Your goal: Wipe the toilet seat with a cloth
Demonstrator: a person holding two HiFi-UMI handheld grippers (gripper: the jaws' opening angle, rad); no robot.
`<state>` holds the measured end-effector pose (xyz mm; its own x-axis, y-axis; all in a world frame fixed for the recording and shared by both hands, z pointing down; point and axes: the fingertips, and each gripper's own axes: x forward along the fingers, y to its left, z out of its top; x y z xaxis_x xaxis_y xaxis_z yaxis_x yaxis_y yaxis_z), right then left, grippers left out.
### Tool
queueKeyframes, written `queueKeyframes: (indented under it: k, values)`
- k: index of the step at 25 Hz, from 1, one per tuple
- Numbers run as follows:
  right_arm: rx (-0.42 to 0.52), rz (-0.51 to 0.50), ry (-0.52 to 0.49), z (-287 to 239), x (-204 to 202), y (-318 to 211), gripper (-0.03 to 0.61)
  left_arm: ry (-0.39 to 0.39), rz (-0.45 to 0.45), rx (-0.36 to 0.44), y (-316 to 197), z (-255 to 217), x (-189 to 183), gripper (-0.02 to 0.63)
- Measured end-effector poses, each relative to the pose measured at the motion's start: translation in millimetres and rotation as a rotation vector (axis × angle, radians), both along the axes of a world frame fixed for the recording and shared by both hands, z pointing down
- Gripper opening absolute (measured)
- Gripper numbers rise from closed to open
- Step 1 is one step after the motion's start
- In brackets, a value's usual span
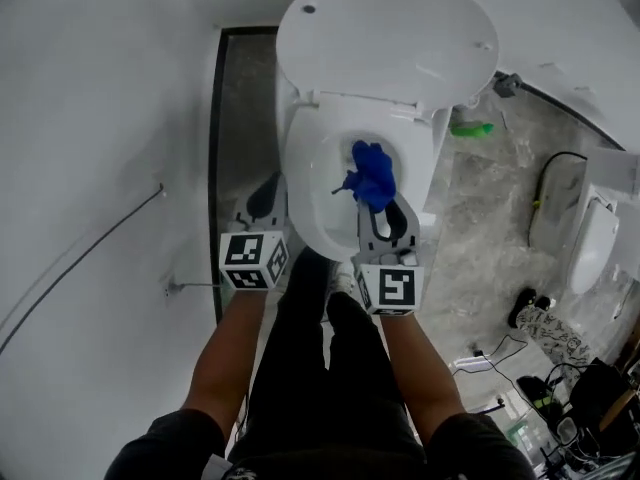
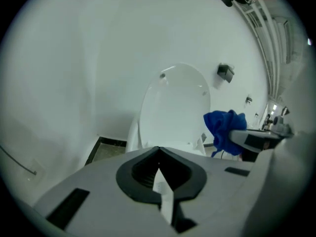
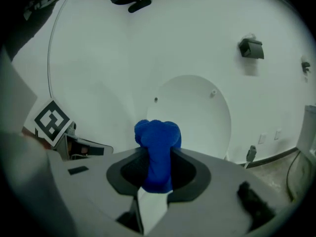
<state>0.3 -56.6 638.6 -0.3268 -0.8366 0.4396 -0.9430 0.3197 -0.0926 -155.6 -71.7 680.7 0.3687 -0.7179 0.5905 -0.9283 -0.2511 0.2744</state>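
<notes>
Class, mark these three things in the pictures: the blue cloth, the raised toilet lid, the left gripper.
blue cloth (image 1: 374, 176), head view, middle of the bunch.
toilet lid (image 1: 385, 33), head view, centre of its raised face.
left gripper (image 2: 158, 154), left gripper view, where its shut jaws meet.

The light is bright and even, throwing only soft shadows; the white wall (image 1: 100, 118) nearly washes out and the lid (image 1: 385, 33) has a faint sheen. My two gripper views bulge like a fisheye, black at the corners, soft close to the lens. The cloth (image 3: 157, 147) reads vivid blue, slightly blurred. My head view bends lines at its edges.
</notes>
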Motion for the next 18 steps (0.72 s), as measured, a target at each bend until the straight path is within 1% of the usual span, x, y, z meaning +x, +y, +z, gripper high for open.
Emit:
queueKeyframes:
  k: [2, 4, 9, 14, 18]
  values:
    - [0.045, 0.014, 0.006, -44, 20, 17, 0.098, 0.012, -0.007, 0.080, 9, -55, 18, 0.009]
    - [0.096, 0.039, 0.023, -89, 38, 30, 0.097, 0.003, 0.004, 0.168, 22, -111, 35, 0.010]
    - [0.190, 0.083, 0.055, -196, 74, 80, 0.096, -0.051, 0.044, 0.292, 80, -214, 56, 0.011]
    - [0.270, 0.095, 0.050, -276, 90, 120, 0.097, -0.096, 0.069, 0.386, 114, -300, 55, 0.011]
    - [0.321, 0.072, 0.026, -319, 77, 142, 0.097, -0.078, 0.074, 0.398, 141, -337, 59, 0.010]
